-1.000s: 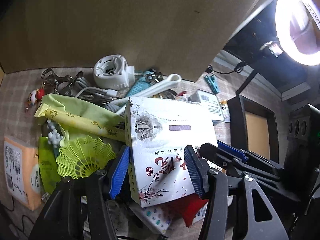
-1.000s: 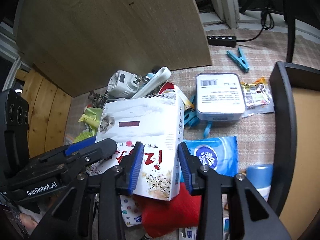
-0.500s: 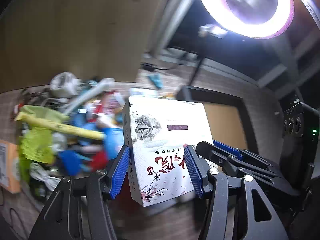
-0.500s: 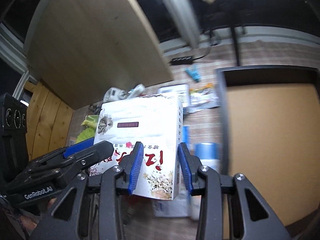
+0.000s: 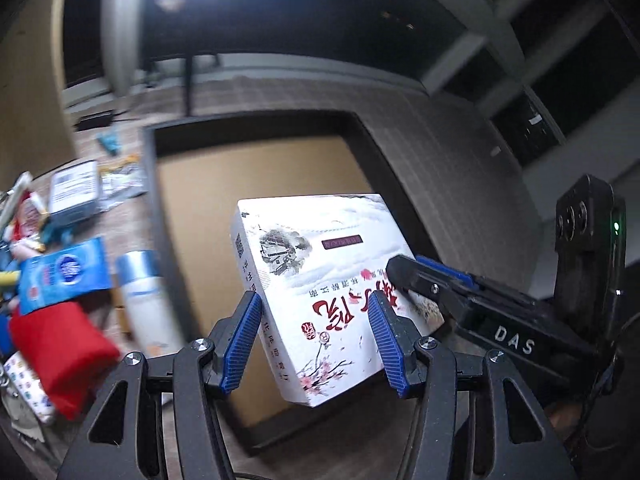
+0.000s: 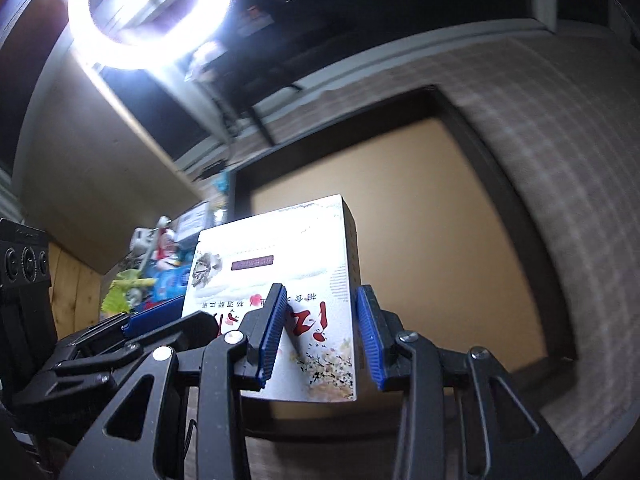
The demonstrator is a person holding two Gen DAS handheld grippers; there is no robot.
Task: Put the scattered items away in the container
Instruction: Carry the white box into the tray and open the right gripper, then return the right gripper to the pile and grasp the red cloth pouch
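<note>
A white box (image 5: 320, 248) printed with red calligraphy and blossoms hangs in the air, tilted, gripped from two sides. My left gripper (image 5: 316, 332) is shut on its near left corner. My right gripper (image 6: 320, 328) is shut on its near right edge. Under the box (image 6: 272, 256) lies the container (image 5: 248, 120), a dark-rimmed tray with a bare tan floor (image 6: 440, 220). Each view also shows the other gripper's blue-padded finger on the box. The box hides the tray's near middle.
Scattered items lie left of the tray on the checked cloth: a blue tissue pack (image 5: 66, 276), a red cloth (image 5: 60, 352), a white and blue bottle (image 5: 144, 296), a grey tin (image 5: 74, 196). A bright ring light (image 6: 148, 4) hangs above.
Both grippers have carried the box to the right, off the pile and over the tray. The pile has slid to the left edge of both views.
</note>
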